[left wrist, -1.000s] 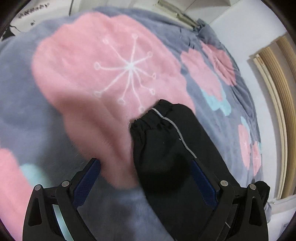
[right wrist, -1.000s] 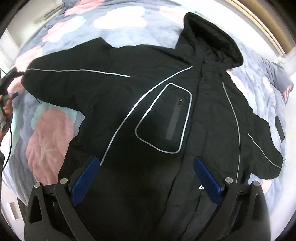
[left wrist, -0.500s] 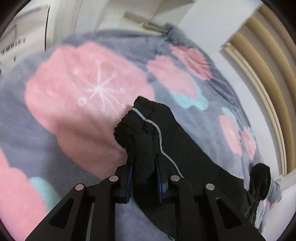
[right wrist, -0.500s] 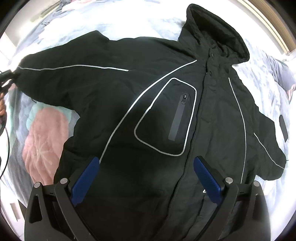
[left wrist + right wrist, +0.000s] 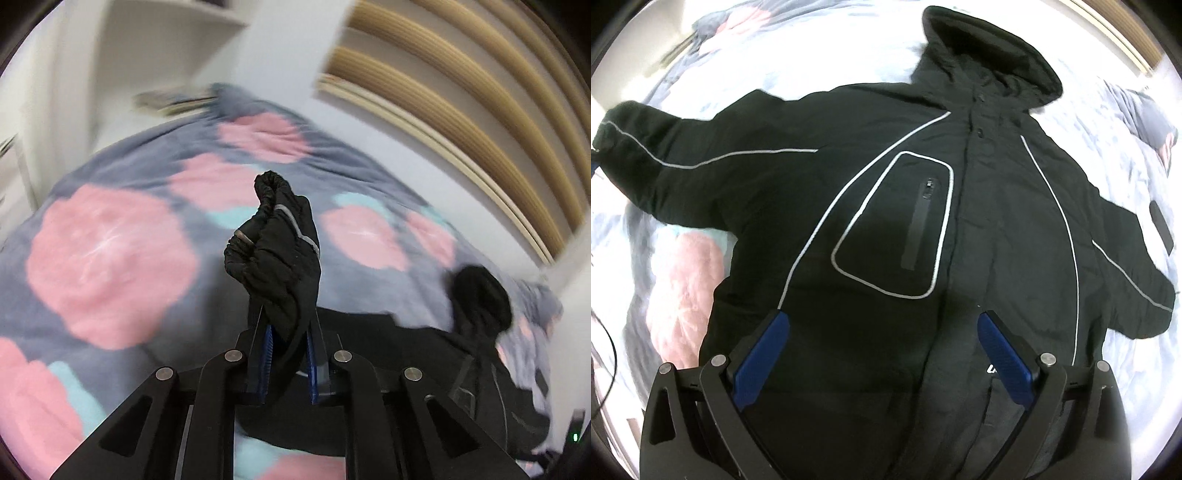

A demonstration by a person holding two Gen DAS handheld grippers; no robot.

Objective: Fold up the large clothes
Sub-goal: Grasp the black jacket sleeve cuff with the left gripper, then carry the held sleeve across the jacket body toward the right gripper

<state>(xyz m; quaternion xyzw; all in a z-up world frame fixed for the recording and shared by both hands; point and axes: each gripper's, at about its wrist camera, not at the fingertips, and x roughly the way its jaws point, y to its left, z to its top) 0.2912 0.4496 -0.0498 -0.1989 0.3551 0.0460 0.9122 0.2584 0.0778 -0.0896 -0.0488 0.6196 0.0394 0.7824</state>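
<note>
A large black hooded jacket [image 5: 923,229] with grey piping lies spread front-up on a bed. Its hood [image 5: 990,59] points away from me and a zipped chest pocket [image 5: 897,225] is outlined in grey. My left gripper [image 5: 290,332] is shut on the jacket's left sleeve cuff [image 5: 273,236] and holds it lifted above the blanket; the cuff bunches up past the fingers. That sleeve shows in the right wrist view [image 5: 646,147] at far left. My right gripper [image 5: 882,343] is open and empty, hovering over the jacket's lower front.
The bed carries a grey blanket [image 5: 110,258] with pink and teal flower shapes. A white wall with wooden slats [image 5: 461,92] stands behind the bed. The jacket's hood [image 5: 480,295] shows dark at right in the left wrist view. The other sleeve [image 5: 1126,266] lies spread to the right.
My left gripper closed on the sleeve cuff and lifted it off the blanket, swinging up toward the wall. My right gripper stayed open above the jacket, drifting slightly closer.
</note>
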